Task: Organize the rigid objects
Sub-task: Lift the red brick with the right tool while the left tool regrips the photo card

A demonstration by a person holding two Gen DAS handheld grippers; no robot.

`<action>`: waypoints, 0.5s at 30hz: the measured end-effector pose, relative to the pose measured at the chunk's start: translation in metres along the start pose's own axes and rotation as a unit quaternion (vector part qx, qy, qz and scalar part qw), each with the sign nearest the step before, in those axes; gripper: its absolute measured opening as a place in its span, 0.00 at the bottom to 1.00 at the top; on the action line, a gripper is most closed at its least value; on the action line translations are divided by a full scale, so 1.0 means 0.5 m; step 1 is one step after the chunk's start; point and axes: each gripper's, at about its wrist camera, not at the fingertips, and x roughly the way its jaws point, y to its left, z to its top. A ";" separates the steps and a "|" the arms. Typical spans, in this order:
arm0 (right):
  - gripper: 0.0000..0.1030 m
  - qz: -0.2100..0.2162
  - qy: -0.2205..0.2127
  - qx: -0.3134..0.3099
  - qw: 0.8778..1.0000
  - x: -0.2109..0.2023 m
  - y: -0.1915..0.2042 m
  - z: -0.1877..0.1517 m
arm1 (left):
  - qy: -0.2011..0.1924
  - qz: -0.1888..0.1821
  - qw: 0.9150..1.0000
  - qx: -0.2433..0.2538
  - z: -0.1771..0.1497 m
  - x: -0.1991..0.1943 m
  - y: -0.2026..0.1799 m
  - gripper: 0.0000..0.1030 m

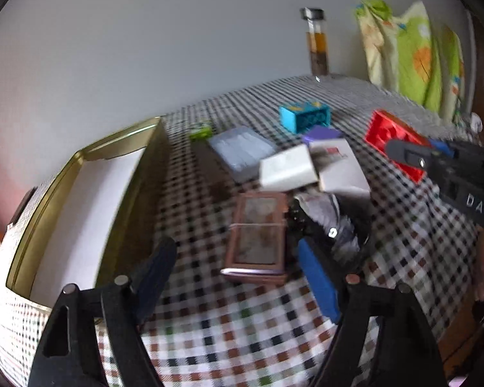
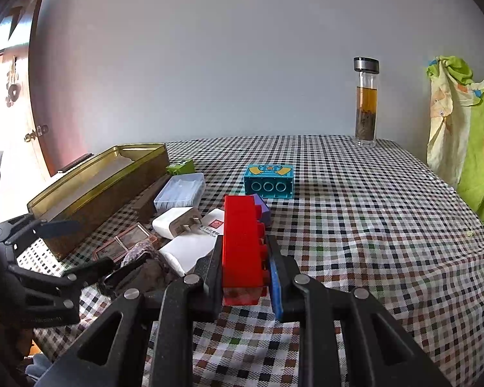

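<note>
My right gripper (image 2: 245,264) is shut on a red brick (image 2: 243,245), which stands on edge between the pads; the left wrist view shows that gripper (image 1: 435,164) and the red brick (image 1: 390,135) at the right. My left gripper (image 1: 237,277) is open, its fingers on either side of a flat brown framed case (image 1: 258,242) lying on the checked cloth, with no pad touching it. In the right wrist view the left gripper (image 2: 80,248) sits beside an open gold tin (image 2: 106,187), with the case (image 2: 122,242) just past it.
Beyond the case lie a white charger (image 1: 288,169), a white carton (image 1: 338,167), a clear plastic box (image 1: 242,151), a dark pouch (image 1: 332,222), and purple (image 1: 322,133), teal (image 1: 305,117) and small green (image 1: 200,130) bricks. A glass bottle (image 2: 366,103) stands at the back, patterned cloth (image 2: 468,145) at the right.
</note>
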 end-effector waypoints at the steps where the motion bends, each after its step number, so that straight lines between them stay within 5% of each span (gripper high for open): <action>1: 0.24 0.000 0.000 0.000 1.000 0.000 0.001 0.000 | 0.001 -0.009 1.000 -0.001 0.006 0.003 -0.003 0.76; 4: 0.24 0.000 0.002 0.000 1.000 0.002 0.001 0.001 | 0.030 -0.059 0.997 -0.030 0.021 0.032 0.013 0.74; 5: 0.24 0.000 0.003 0.000 1.000 0.002 0.000 0.001 | 0.050 -0.070 0.995 -0.043 0.023 0.048 0.023 0.62; 7: 0.24 0.001 0.004 0.000 1.000 0.003 0.000 0.001 | 0.058 -0.092 0.992 -0.069 0.020 0.057 0.045 0.60; 10: 0.24 0.002 0.005 -0.001 1.000 0.002 0.001 -0.001 | 0.057 -0.086 0.992 -0.069 0.010 0.050 0.046 0.56; 11: 0.24 0.001 0.005 -0.001 1.000 0.002 0.001 -0.001 | 0.054 -0.085 0.993 -0.061 0.007 0.047 0.039 0.47; 15: 0.24 -0.001 0.005 0.000 1.000 0.003 0.001 -0.002 | 0.041 -0.074 0.996 -0.039 0.005 0.035 0.023 0.44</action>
